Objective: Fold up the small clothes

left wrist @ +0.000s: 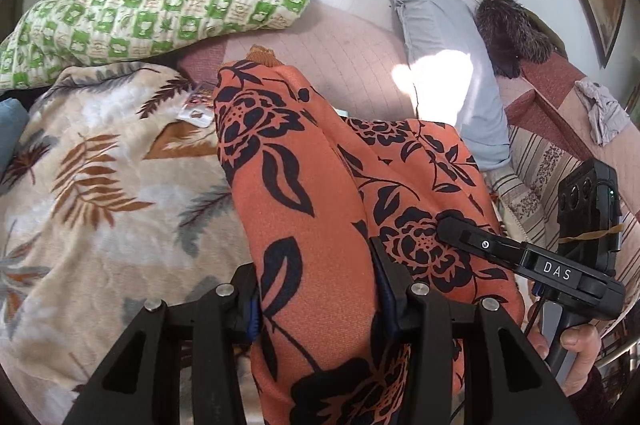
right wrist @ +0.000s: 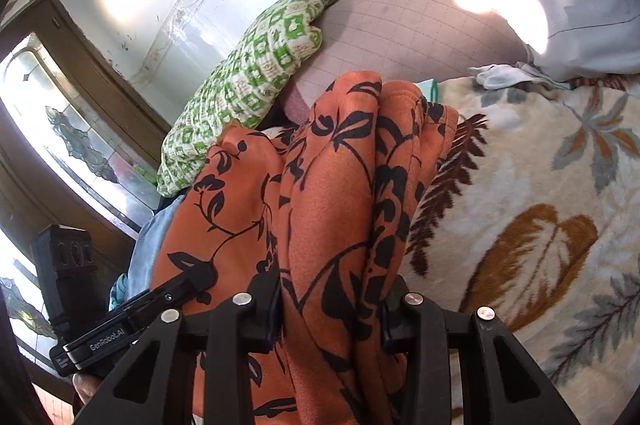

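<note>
While bunched in both tongs, orange garment [left wrist: 308, 193] lengthwise away toward pillows.

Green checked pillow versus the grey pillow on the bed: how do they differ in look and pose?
The green checked pillow is patterned in green and cream squares with a puckered, quilted texture; the grey pillow is plain and smooth. The green checked pillow lies along the wall, while the grey pillow runs out from the wall and catches a bright sun patch. Both lie beyond the orange floral garment.
</note>
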Demonstrator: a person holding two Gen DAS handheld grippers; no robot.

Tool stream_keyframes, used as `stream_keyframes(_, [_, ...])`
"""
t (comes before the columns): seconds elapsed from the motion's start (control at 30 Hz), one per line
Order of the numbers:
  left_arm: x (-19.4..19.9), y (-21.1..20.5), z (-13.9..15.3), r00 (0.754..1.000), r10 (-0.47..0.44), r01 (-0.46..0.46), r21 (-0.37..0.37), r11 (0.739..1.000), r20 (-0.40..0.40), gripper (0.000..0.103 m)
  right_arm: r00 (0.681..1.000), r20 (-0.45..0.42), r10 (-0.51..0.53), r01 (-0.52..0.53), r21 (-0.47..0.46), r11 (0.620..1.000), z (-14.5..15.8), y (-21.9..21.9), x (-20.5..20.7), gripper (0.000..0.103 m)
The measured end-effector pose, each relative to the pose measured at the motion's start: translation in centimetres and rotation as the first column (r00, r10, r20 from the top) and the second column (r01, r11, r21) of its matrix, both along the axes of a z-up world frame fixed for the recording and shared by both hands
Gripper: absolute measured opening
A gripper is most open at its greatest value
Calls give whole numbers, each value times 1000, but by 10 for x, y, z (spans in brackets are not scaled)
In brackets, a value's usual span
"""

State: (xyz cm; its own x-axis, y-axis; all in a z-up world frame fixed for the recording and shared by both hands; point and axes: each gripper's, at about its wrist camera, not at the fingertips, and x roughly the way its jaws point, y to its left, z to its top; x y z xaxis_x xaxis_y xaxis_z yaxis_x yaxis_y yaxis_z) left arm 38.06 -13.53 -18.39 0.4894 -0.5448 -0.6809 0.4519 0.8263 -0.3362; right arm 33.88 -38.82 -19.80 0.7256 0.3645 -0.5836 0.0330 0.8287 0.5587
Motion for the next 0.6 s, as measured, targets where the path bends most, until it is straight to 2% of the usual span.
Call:
stream_keyframes(0.23, [2,25,-23,998,44,-42,57,997,-48,46,998,-45,43,-49,-125,991,0,54,4,36])
stream_keyframes(0.37, [8,27,-57,991,89,-76,120,990,-104,48,996,-68,56,-69,-213,975,-14,74,7,36])
stream_keyframes(0.43, [12,21,-74,985,129,-102,221,970,-113,58,990,-125,58,-87,-241,967,-33,77,15,36])
stream_keyframes(0.47, [12,19,-77,984,145,-116,248,962,-104,67,985,-162,53,-92,-248,964,-45,75,19,36])
stream_keyframes(0.5, [11,16,-77,985,148,-119,261,958,-91,69,979,-199,39,-92,-262,961,-56,72,21,36])
stream_keyframes(0.57, [9,8,-72,989,143,-122,313,942,-44,75,973,-225,43,-100,-249,963,-68,65,22,41])
stream_keyframes(0.6, [7,3,-70,990,143,-130,353,927,-12,79,974,-226,33,-87,-233,969,-68,61,21,47])
